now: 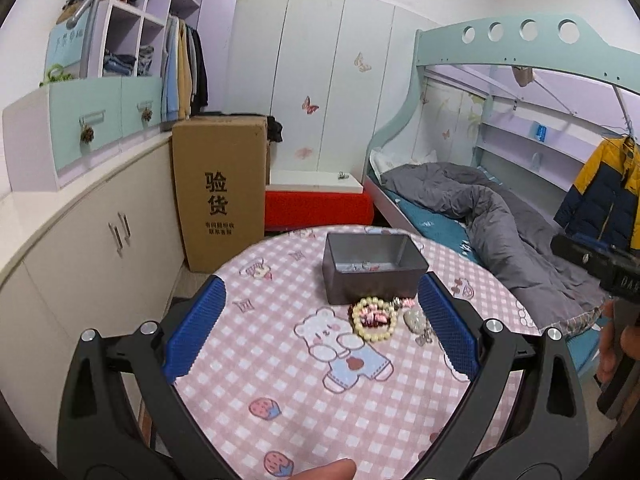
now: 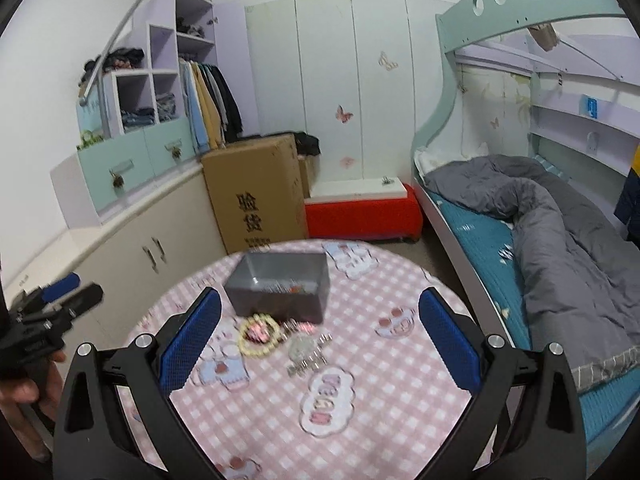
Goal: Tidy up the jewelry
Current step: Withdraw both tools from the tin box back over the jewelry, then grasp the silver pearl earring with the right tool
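A grey open box [image 1: 374,266] stands on the round table with the pink checked cloth [image 1: 280,380]; small pieces lie inside it. In front of it lie a cream bead bracelet [image 1: 374,319], a pink hair clip [image 1: 404,303] and a silver pendant with chain [image 1: 416,322]. My left gripper [image 1: 320,326] is open above the table, just short of the jewelry. In the right wrist view the box [image 2: 280,284], the bracelet [image 2: 259,336] and the silver pendant [image 2: 304,350] show. My right gripper [image 2: 320,340] is open and empty above them.
A tall cardboard box [image 1: 220,188] stands behind the table on the left, by a beige cabinet [image 1: 80,248]. A red bench [image 1: 318,204] and a bunk bed with a grey duvet [image 1: 500,216] are behind and to the right.
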Action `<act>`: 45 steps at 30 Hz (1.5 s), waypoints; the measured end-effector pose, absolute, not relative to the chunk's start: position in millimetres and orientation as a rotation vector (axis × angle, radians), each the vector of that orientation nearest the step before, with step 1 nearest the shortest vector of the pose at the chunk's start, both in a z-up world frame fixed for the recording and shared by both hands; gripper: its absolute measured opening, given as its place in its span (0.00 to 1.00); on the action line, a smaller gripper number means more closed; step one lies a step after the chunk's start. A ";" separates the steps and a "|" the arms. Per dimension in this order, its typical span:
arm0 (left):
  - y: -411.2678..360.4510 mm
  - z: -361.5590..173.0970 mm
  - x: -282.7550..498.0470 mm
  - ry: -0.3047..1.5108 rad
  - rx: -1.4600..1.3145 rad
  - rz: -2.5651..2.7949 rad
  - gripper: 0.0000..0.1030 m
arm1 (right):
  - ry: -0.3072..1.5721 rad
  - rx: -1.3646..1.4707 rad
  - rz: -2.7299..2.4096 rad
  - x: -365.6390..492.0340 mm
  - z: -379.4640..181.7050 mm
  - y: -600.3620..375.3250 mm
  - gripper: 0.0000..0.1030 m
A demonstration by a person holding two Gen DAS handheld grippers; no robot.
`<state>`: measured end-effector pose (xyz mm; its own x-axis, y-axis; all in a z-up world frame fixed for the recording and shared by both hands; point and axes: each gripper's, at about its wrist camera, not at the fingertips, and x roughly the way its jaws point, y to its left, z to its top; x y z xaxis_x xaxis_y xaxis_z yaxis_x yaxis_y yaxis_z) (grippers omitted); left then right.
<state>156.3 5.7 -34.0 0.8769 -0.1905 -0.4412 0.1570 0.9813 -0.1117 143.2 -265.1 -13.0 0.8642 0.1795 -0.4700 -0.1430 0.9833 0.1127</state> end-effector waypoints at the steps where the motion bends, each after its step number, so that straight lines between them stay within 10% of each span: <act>1: 5.7 -39.4 157.8 0.480 -0.075 -0.178 0.92 | 0.515 0.077 0.165 143.7 -20.6 -265.7 0.92; 13: 1.8 -89.9 176.1 0.581 -0.074 -0.159 0.92 | 0.708 0.040 0.147 166.2 -104.7 -265.3 0.89; 18: -2.2 -109.8 186.1 0.618 -0.069 -0.149 0.92 | 0.788 0.017 0.183 190.1 -131.6 -255.9 0.59; 31: -8.1 -143.7 203.0 0.692 -0.063 -0.148 0.92 | 0.886 -0.036 0.271 245.7 -164.7 -228.5 0.29; 33: -9.3 -146.3 203.5 0.697 -0.060 -0.149 0.92 | 0.887 -0.046 0.275 245.9 -162.8 -228.0 0.11; 45: -25.8 -148.6 201.3 0.705 -0.037 -0.188 0.92 | 0.821 0.067 0.326 198.6 -149.6 -252.8 0.11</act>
<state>201.3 -25.8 -148.6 0.7452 -0.1841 -0.6409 0.1594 0.9824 -0.0969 198.6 -252.8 -149.6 0.6350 0.3105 -0.7074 -0.2594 0.9482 0.1834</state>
